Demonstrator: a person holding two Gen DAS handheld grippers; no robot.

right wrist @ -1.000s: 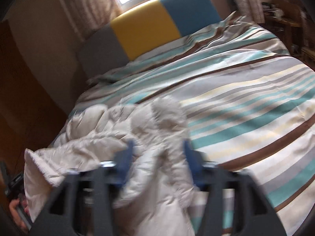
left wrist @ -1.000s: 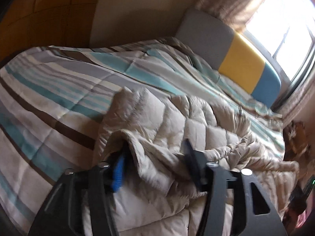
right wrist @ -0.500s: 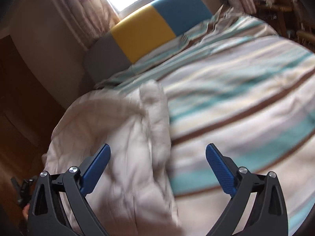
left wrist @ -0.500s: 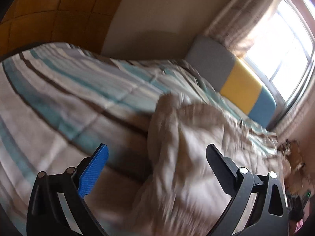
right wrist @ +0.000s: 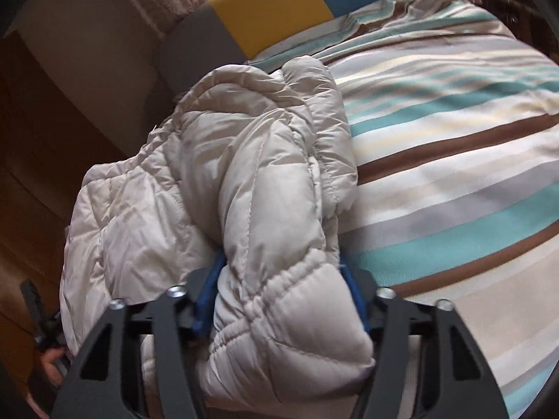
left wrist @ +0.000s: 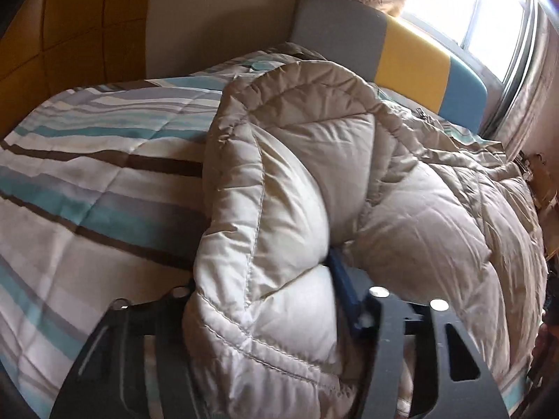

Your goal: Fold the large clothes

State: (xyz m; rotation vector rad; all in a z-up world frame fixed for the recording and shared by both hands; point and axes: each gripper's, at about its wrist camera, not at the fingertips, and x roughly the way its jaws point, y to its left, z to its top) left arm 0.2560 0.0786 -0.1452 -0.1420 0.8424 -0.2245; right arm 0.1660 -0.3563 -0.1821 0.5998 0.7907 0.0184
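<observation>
A bed (left wrist: pixel 87 188) under a striped cover is seen ahead of both claws, with a grey, yellow and blue headboard (right wrist: pixel 272 10) at its far end. On it a beige quilted coat (left wrist: pixel 419 216) is spread, bunched into thick folds that run from each claw forward toward the headboard.

The left claw (left wrist: pixel 265 293) is closed down on a fat roll of the coat; only its right finger (left wrist: pixel 344 286) shows, the other being buried under the padding. The right claw (right wrist: pixel 279 289) is likewise clamped on a puffy fold, its blue pads pressed into the fabric on either side.

The step in hand is judged to be a lift and carry of the gripped edge to lay one part over another. It is best done with both claws raised together and kept level, so that the padding is not twisted between them. The grips should be held firm, since slick, springy filling is likely to slip out. The fold should be carried clear of the bulk ahead, then lowered flat before any release.
</observation>
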